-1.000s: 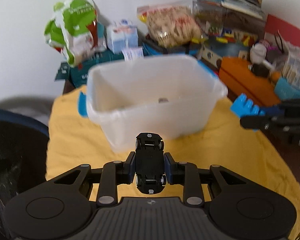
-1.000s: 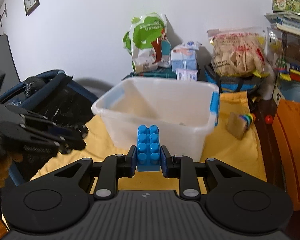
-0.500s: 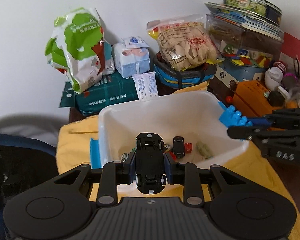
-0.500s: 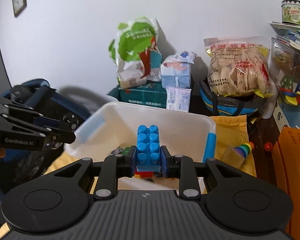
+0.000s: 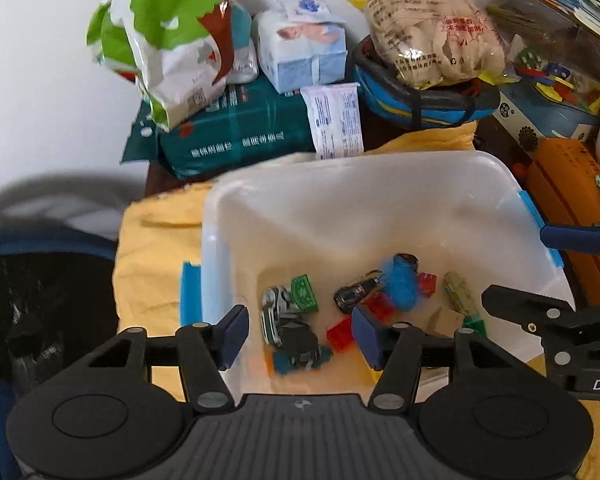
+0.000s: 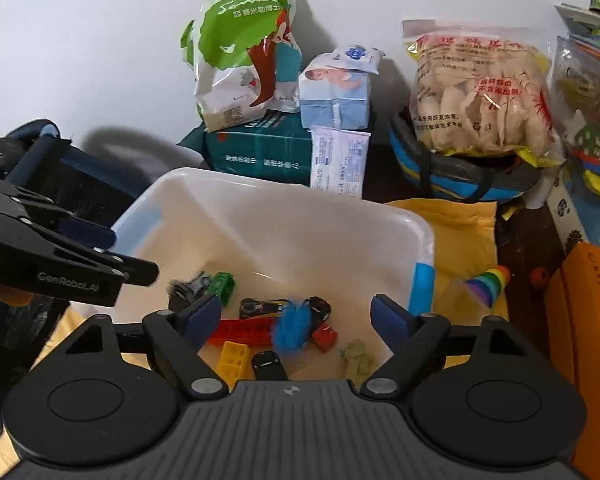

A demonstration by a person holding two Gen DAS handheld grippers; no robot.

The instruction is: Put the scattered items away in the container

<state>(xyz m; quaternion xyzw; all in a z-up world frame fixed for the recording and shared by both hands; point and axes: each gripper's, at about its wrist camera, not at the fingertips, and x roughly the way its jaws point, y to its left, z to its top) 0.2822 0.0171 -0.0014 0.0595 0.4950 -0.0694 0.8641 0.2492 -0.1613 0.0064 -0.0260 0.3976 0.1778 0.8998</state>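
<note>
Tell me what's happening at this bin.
A person is working two handheld grippers over the white bin on a yellow cloth. The left gripper and right gripper both have their jaws opening with nothing between them. A blurred blue block is dropping among the toy cars and bricks already inside. A rainbow toy is outside the bin, on the cloth.
</note>
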